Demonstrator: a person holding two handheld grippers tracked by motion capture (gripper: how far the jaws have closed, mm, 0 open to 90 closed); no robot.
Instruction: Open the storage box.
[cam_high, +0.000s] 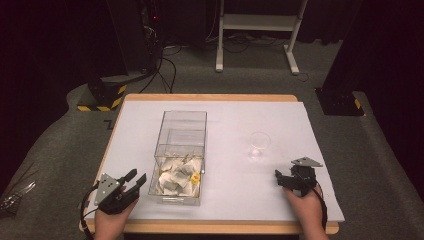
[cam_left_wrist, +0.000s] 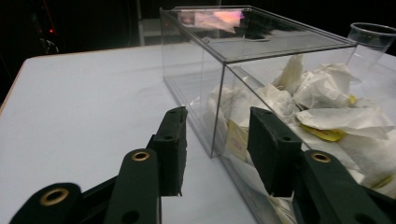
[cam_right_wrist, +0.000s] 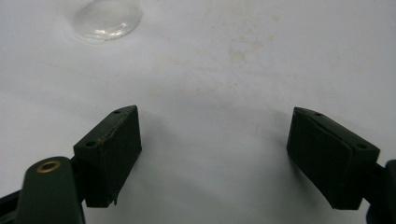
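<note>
A clear plastic box with a lid stands on the white table top, and several crumpled white paper packets lie in its near end. My left gripper rests just left of the box's near corner, jaws apart and empty. In the left gripper view the left gripper faces the box corner, with the packets behind the wall. My right gripper sits at the near right, open wide over bare table. A clear plastic cup stands beyond it; the cup's base is above the right gripper.
The table's wooden front edge runs just under both hands. Grey carpet surrounds the table, with a white frame stand and black cables at the back. The cup rises behind the box in the left gripper view.
</note>
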